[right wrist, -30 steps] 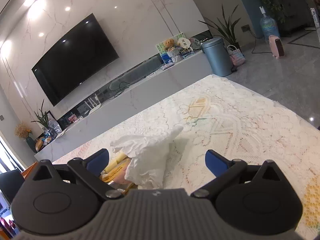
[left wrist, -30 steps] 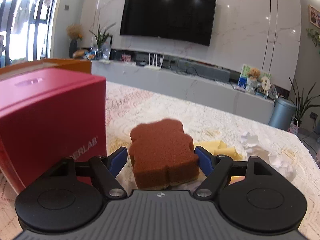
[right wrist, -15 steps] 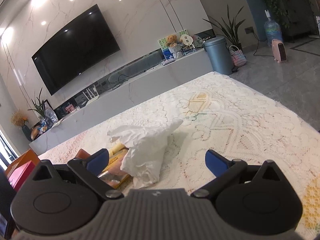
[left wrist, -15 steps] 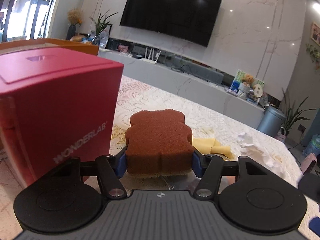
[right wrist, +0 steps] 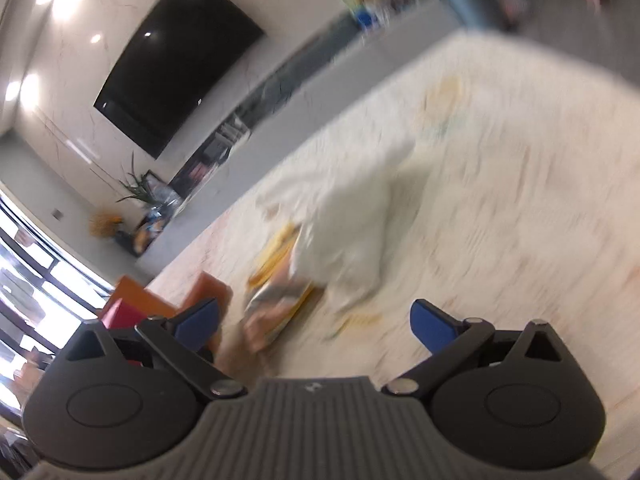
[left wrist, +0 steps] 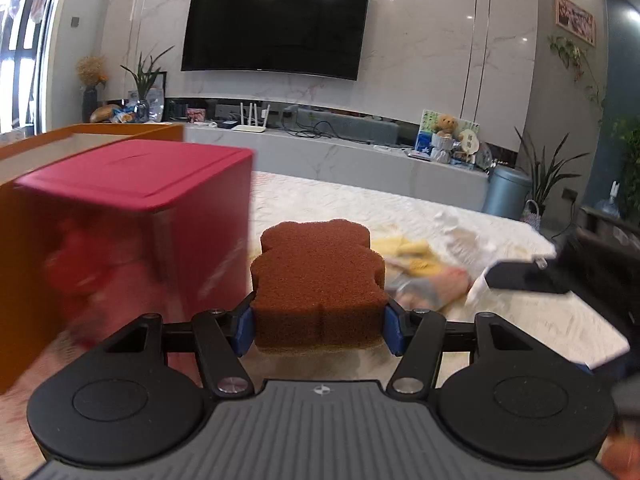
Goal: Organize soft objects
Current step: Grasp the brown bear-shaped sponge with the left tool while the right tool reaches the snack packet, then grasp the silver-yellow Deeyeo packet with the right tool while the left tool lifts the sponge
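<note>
My left gripper (left wrist: 319, 330) is shut on a brown bear-shaped sponge (left wrist: 318, 276) and holds it above the lace tablecloth, right of a red box (left wrist: 132, 216). A crumpled white tissue (left wrist: 464, 240) and a yellow soft item (left wrist: 412, 256) lie beyond the sponge. My right gripper (right wrist: 316, 326) is open and empty, tilted, above the table near the white tissue (right wrist: 352, 224) and a yellow packet (right wrist: 276, 296). The right wrist view is blurred. The right gripper also shows as a dark shape at the right edge of the left wrist view (left wrist: 560, 276).
An orange box (left wrist: 24, 264) stands behind and left of the red box; both show in the right wrist view (right wrist: 136, 300). The lace tablecloth (right wrist: 500, 184) covers the table. A TV wall and a low console are behind.
My left gripper closed on the sponge and lifted it beside the red box. My right gripper, still open, swung and tilted over the tissue, and now enters the left wrist view.
</note>
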{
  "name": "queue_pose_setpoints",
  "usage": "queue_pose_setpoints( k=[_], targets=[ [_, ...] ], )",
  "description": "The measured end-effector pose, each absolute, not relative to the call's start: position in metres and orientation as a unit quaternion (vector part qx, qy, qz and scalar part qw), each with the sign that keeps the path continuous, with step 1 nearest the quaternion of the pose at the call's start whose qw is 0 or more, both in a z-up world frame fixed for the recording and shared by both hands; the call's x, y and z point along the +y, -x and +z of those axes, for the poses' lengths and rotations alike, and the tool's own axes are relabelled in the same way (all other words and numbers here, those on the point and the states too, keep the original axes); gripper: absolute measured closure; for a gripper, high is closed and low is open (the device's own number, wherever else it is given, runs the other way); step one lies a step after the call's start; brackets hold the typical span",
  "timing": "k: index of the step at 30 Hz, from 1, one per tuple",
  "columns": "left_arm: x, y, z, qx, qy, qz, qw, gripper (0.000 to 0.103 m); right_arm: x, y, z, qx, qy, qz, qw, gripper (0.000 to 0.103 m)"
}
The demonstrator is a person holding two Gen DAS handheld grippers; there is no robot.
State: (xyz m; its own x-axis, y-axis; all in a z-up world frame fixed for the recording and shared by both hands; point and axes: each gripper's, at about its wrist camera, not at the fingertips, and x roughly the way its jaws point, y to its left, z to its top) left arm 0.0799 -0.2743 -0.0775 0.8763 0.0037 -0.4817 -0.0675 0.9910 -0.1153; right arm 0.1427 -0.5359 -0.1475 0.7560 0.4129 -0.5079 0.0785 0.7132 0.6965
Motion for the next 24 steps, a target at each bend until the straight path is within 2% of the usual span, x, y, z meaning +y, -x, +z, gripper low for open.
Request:
queue_pose_setpoints(
  k=[1,5,7,9,11,16,18,20,21,24],
  targets=[
    [-0.269,-0.075,-0.078,0.247,0.065,0.018,0.967,0.034,-0.534,-0.144,-0.149,0.338,-0.376,0.100,0.857,0.010],
    [-0.262,-0.074,-0.083,0.260,0.062,0.002,0.964,0.034,-0.526,-0.152,-0.153,0.344,-0.398,0.122,0.842,0.046],
    [-0.261,-0.078,-0.085,0.271,0.072,0.000,0.960,0.034,-0.517,-0.157,-0.153,0.352,-0.395,0.127,0.839,0.050],
    [-0.255,-0.078,-0.086,0.281,0.088,-0.006,0.956,0.034,-0.507,-0.162,-0.153,0.364,-0.392,0.123,0.836,0.062],
    [-0.249,-0.079,-0.087,0.286,0.103,-0.012,0.953,0.034,-0.498,-0.166,-0.154,0.375,-0.395,0.128,0.829,0.067],
    [-0.241,-0.076,-0.086,0.284,0.109,-0.027,0.952,0.034,-0.478,-0.170,-0.158,0.397,-0.379,0.138,0.824,0.070],
    [-0.237,-0.076,-0.087,0.285,0.122,-0.031,0.950,0.034,-0.476,-0.174,-0.161,0.396,-0.380,0.136,0.825,0.090],
    [-0.239,-0.077,-0.089,0.288,0.115,-0.030,0.950,0.034,-0.476,-0.176,-0.165,0.397,-0.383,0.137,0.823,0.091],
    [-0.240,-0.077,-0.089,0.287,0.112,-0.028,0.951,0.034,-0.477,-0.175,-0.165,0.393,-0.389,0.138,0.822,0.095],
    [-0.243,-0.076,-0.089,0.288,0.110,-0.024,0.951,0.034,-0.479,-0.173,-0.160,0.388,-0.371,0.146,0.831,0.096]
  ],
)
